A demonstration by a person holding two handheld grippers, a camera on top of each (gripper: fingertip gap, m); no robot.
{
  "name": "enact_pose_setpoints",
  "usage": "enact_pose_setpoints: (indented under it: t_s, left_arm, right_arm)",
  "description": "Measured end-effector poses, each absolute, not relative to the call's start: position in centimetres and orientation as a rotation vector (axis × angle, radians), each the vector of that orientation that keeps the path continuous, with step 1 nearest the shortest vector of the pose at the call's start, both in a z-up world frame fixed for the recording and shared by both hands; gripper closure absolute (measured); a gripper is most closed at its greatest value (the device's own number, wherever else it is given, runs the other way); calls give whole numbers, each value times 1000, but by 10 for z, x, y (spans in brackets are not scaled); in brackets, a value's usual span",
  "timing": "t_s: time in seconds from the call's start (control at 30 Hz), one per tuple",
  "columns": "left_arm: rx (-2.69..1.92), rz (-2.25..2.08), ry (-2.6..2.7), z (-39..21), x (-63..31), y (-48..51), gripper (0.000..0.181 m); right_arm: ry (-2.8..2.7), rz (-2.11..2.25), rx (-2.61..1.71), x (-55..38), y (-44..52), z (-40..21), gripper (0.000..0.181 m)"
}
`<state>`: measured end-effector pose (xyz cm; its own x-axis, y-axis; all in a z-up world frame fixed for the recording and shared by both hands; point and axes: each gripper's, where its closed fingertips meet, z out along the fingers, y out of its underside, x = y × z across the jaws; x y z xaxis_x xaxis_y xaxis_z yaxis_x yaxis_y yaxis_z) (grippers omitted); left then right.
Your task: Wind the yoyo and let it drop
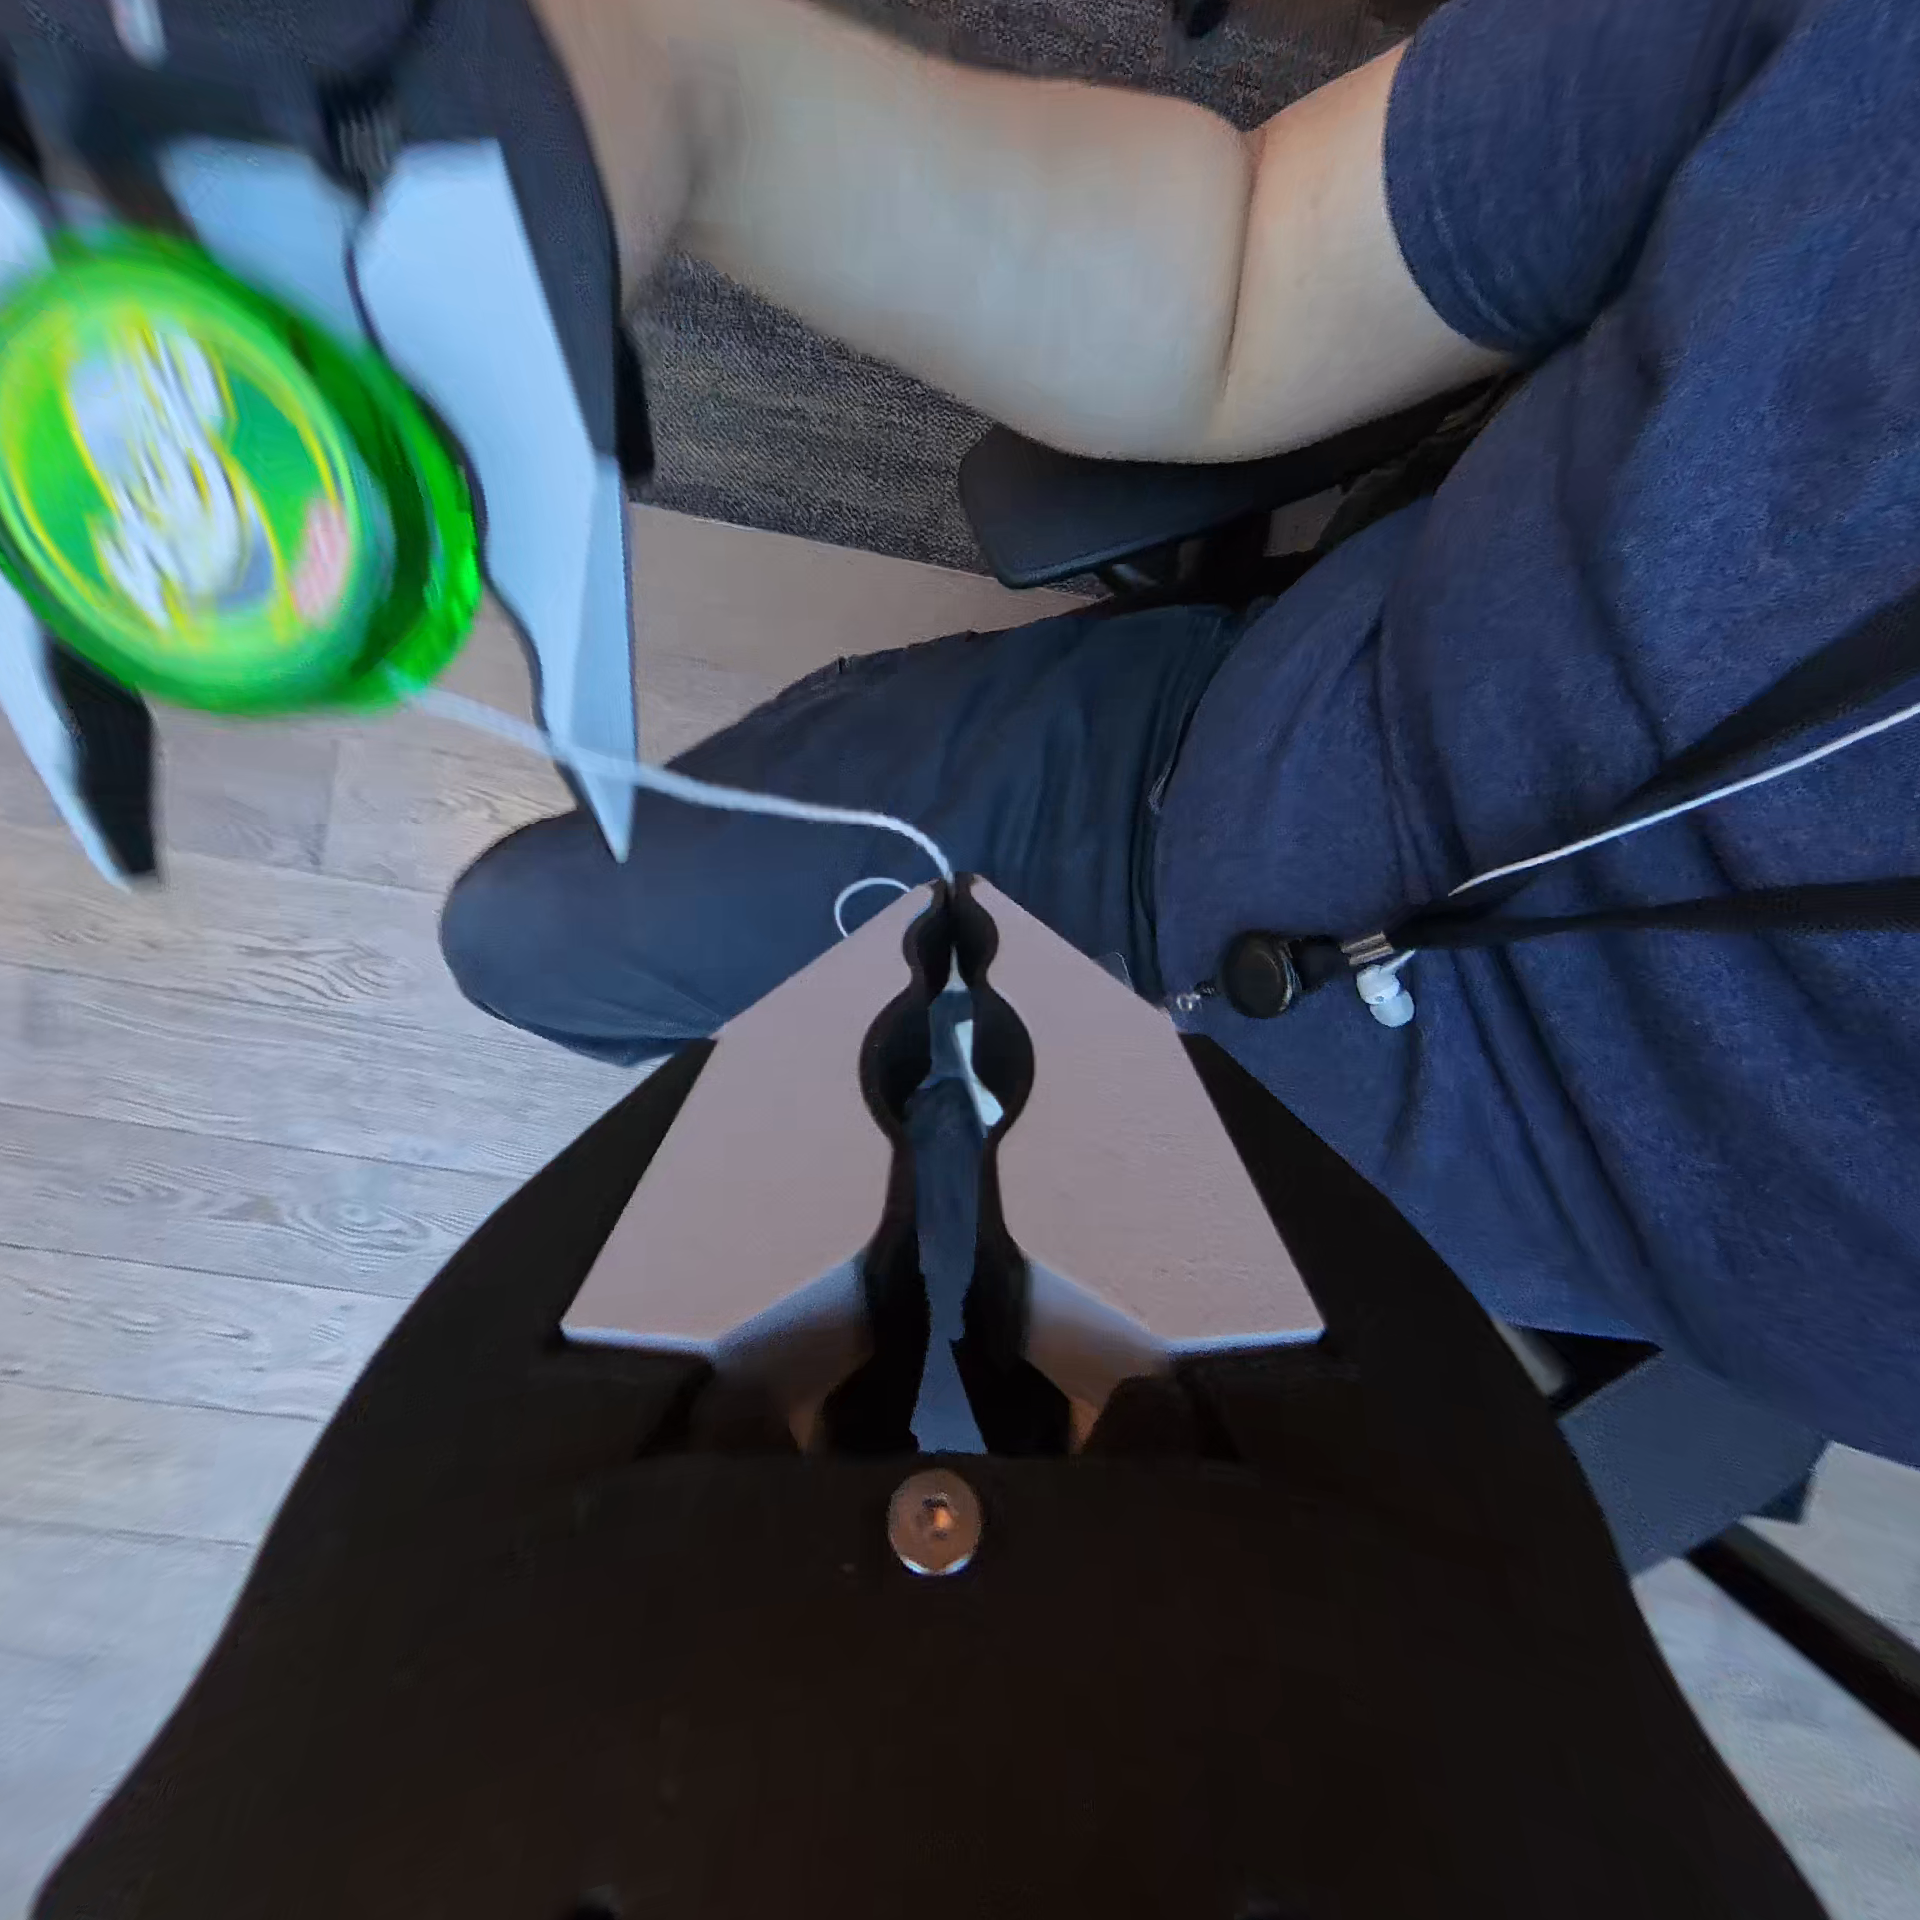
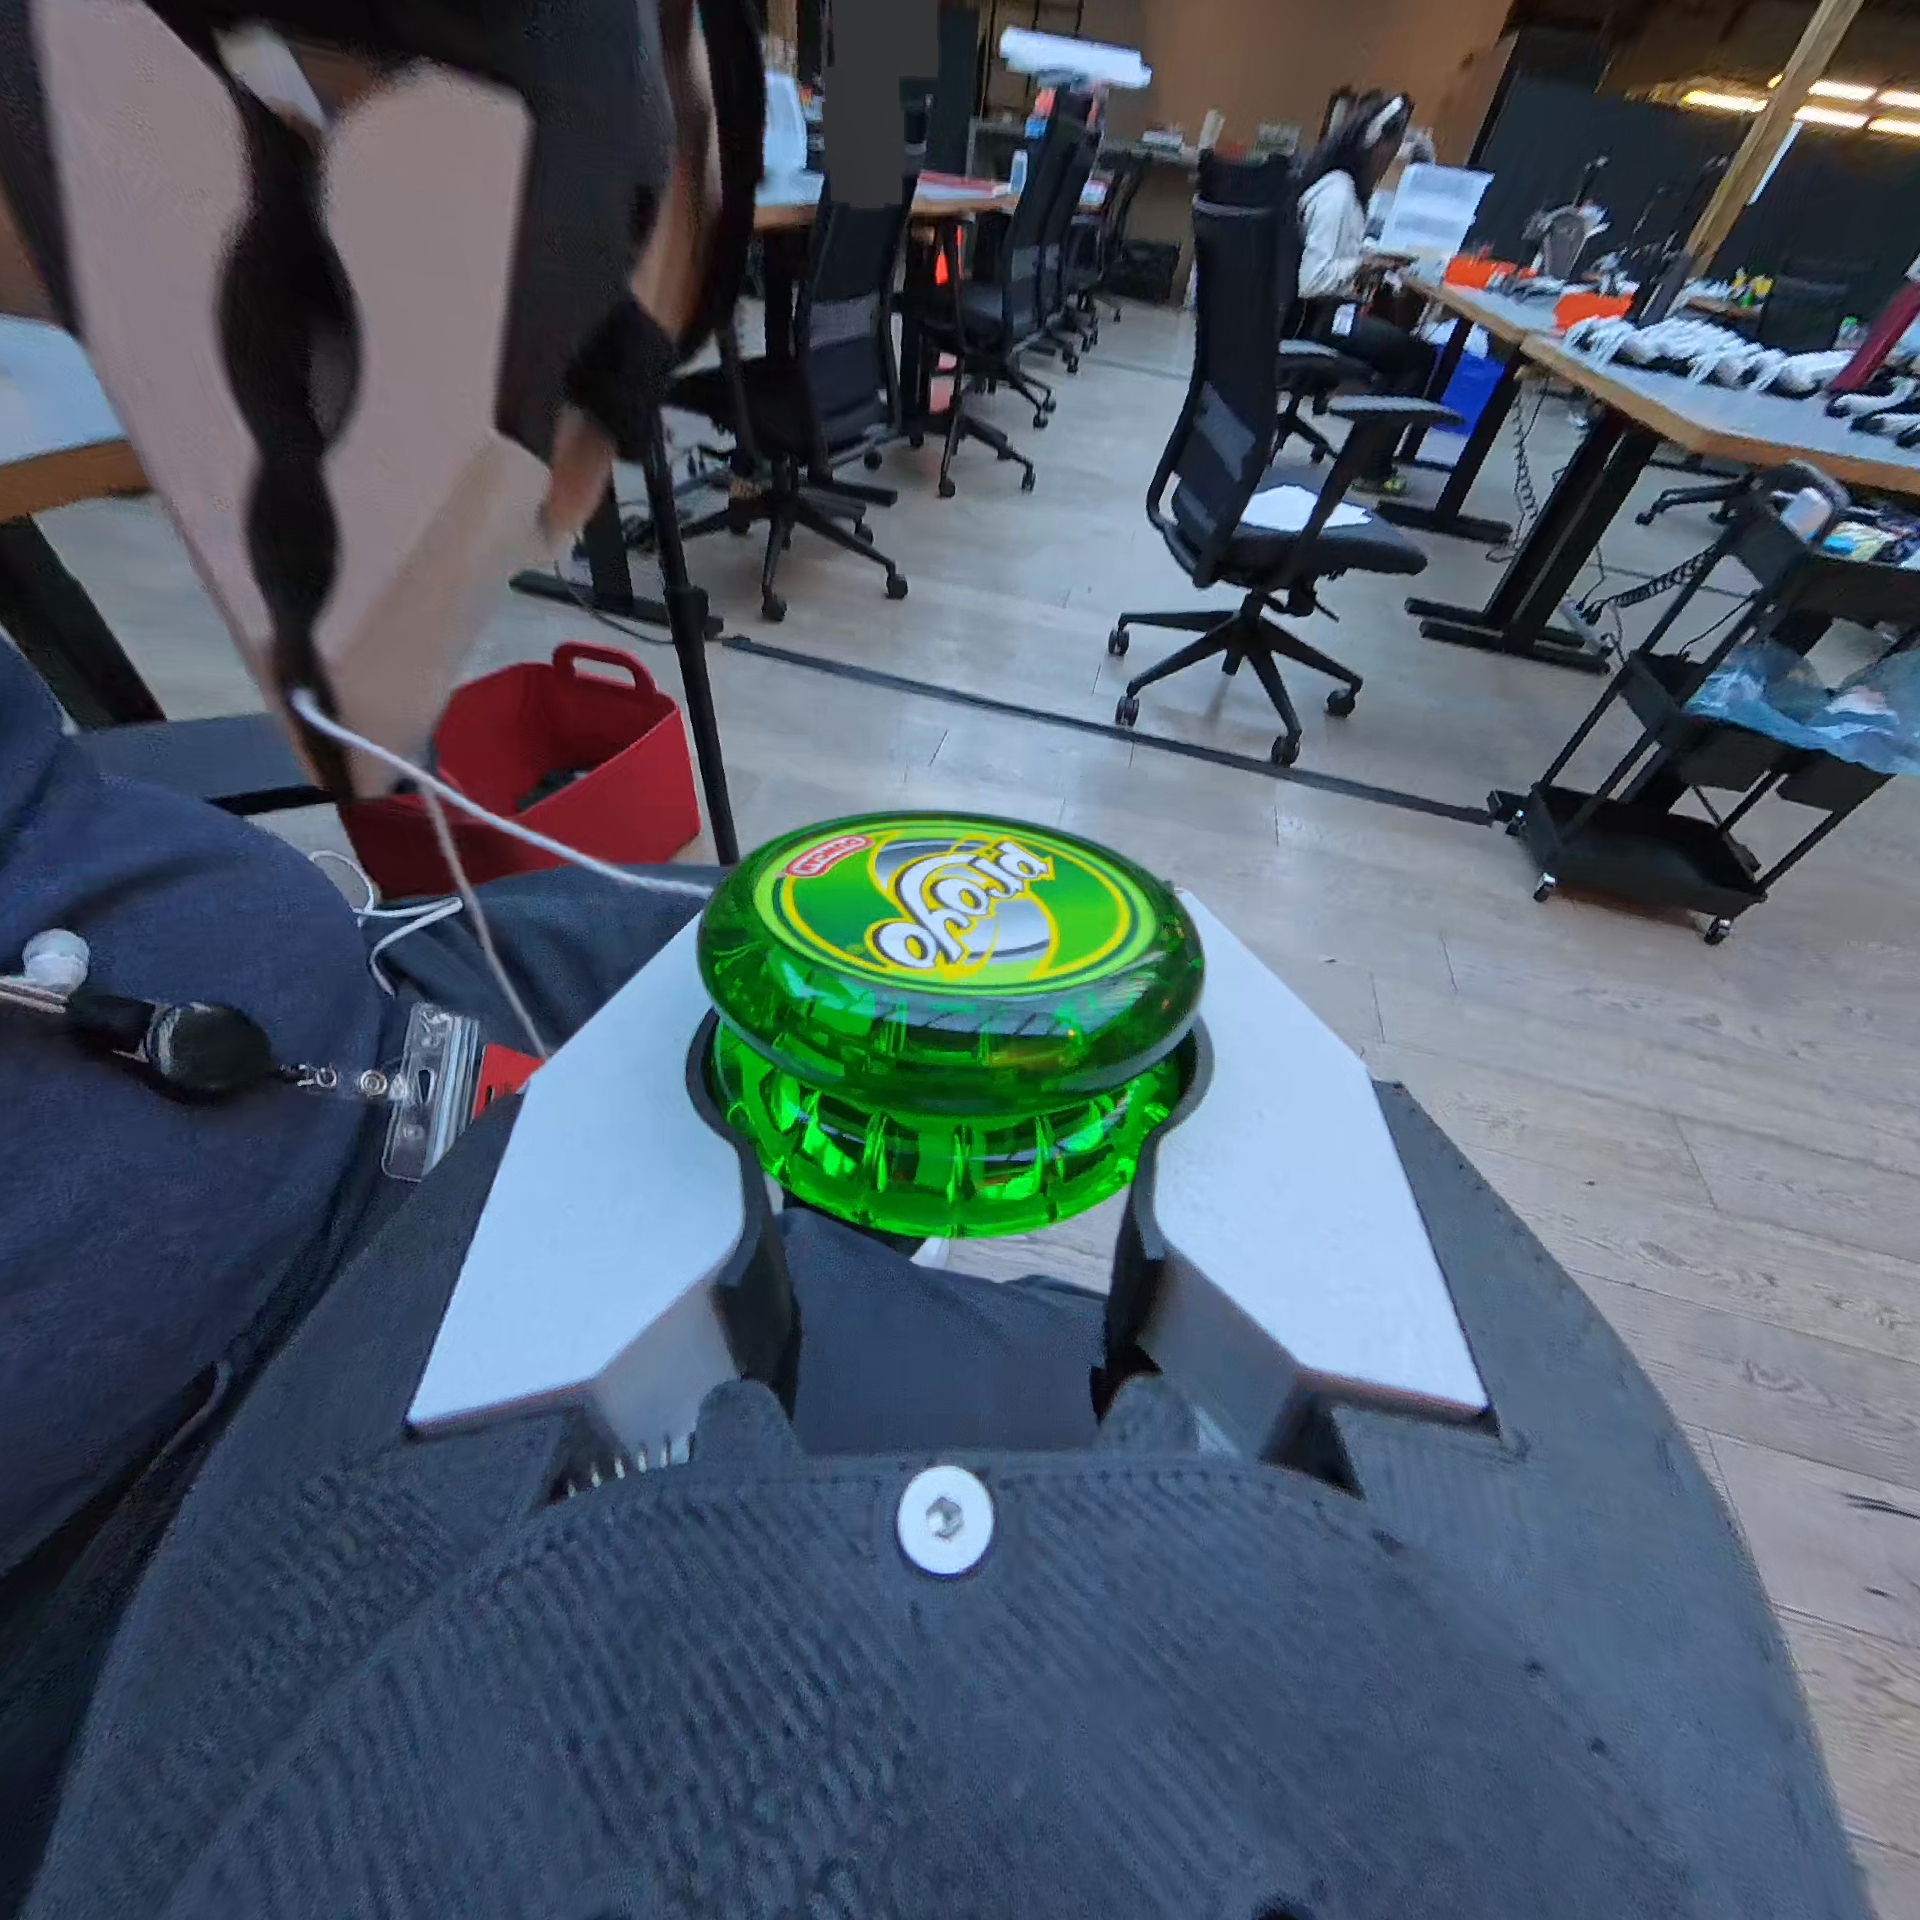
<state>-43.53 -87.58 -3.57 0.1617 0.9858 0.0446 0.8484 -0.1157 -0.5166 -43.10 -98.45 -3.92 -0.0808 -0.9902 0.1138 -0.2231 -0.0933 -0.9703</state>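
Yoyo [image 2: 945, 1023] between right tongs [image 2: 940, 1049] — string [image 2: 499, 821] leftward.

Translucent green yoyo among greys, navy and pale wood.

The yoyo [image 2: 948, 1023] is clear bright green with a label of lighter green, yellow rings and a silver-white emblem; its string [image 2: 499, 821] is white. The right gripper's [image 2: 945, 1091] fingers [image 2: 613, 1195] are matte silver-grey on a dark grey, finely ribbed body; the left gripper's [image 1: 951, 904] fingers [image 1: 1091, 1122] are a dusty pinkish tan with black wavy inner edges on a black body. The person's shirt [image 1: 1610, 727] is heathered navy, the trousers [image 1: 883, 769] darker navy. The floor [image 2: 1507, 1091] shows pale grey-beige wood-grain planks. A red tub [image 2: 566, 764] stands behind, near black office chairs [image 2: 1257, 499].
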Motion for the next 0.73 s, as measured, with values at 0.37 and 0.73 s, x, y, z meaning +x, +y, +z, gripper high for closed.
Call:
enact_pose_setpoints:
  t_s: [0.37, 0.73]
  left_arm:
    - [-2012, 548, -1727, 6, -479, -925, 181]
    - [-1692, 159, -1661, 30, -496, -907, 181]
  right_arm:
    - [1288, -1155, -1570, -397, -948, -49, 106]
    - [1277, -1182, -1582, -401, -950, -49, 106]
